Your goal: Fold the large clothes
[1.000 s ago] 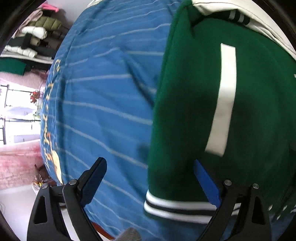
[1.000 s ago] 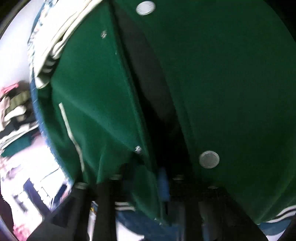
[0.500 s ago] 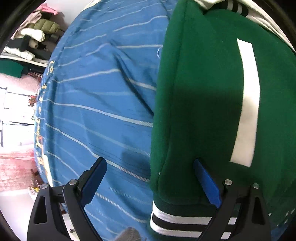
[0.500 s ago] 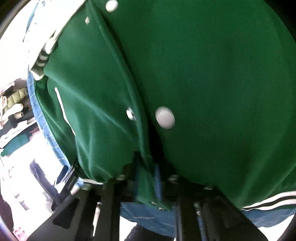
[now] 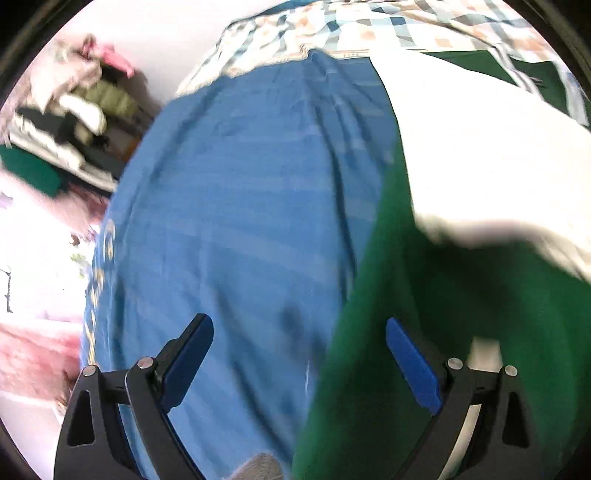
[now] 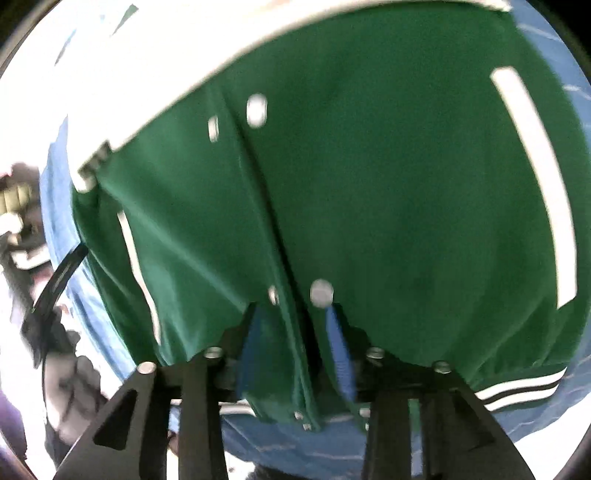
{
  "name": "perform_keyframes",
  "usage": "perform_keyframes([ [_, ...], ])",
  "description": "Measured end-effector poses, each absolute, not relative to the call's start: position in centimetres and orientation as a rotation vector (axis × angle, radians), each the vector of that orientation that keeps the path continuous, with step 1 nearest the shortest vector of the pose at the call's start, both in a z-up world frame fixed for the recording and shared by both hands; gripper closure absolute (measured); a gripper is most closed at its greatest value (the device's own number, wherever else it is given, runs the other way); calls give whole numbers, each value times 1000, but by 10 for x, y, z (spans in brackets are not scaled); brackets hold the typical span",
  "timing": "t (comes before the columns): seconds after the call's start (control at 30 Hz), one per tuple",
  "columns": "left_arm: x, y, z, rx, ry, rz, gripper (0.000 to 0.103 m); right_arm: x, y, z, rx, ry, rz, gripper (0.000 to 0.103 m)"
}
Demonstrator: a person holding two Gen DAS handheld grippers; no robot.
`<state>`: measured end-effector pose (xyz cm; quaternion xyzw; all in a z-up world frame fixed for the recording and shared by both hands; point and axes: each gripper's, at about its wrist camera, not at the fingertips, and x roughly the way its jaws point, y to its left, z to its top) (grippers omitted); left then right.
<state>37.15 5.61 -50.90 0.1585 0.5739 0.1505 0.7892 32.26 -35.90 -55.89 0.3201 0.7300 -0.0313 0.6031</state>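
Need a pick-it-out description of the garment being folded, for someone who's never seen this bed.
Start at the blue striped bedspread that fills the left wrist view. On it lies the green jacket, spread flat with its front opening running up the middle. Unlike the checked fabric farther up the bed, it has round snap buttons, white sleeves and a striped black-and-white hem.

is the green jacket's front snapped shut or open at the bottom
Open at the bottom. In the right wrist view the green jacket has its two front edges parted near the hem, snaps unjoined, between the right gripper fingers.

The right gripper [image 6: 291,343] has just been opening, jacket placket [image 6: 295,354] between its fingers.
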Motion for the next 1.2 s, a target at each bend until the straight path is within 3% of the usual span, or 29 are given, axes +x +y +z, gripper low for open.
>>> perform_keyframes([
  [0.2, 417, 94, -552, 270, 1301, 277, 0, 318, -382, -542, 707, 1667, -143, 61],
  [0.47, 306, 81, -508, 410, 1308, 205, 0, 304, -339, -582, 663, 1757, -115, 53],
  [0.5, 294, 76, -507, 418, 1316, 197, 0, 301, -334, -585, 595, 1749, -116, 55],
  [0.57, 252, 73, -513, 429, 1357, 177, 0, 299, -330, -583, 510, 1716, -165, 83],
  [0.63, 235, 69, -535, 362, 1432, 118, 0, 300, -333, -574, 559, 1704, -173, 89],
  [0.7, 221, 74, -559, 315, 1484, 118, 0, 303, -337, -562, 632, 1691, -155, 89],
  [0.93, 230, 92, -567, 185, 1436, 136, 0, 309, -367, -563, 728, 1770, -106, 85],
  [1.2, 254, 101, -572, 181, 1449, 97, 0, 312, -370, -556, 678, 1751, -147, 90],
])
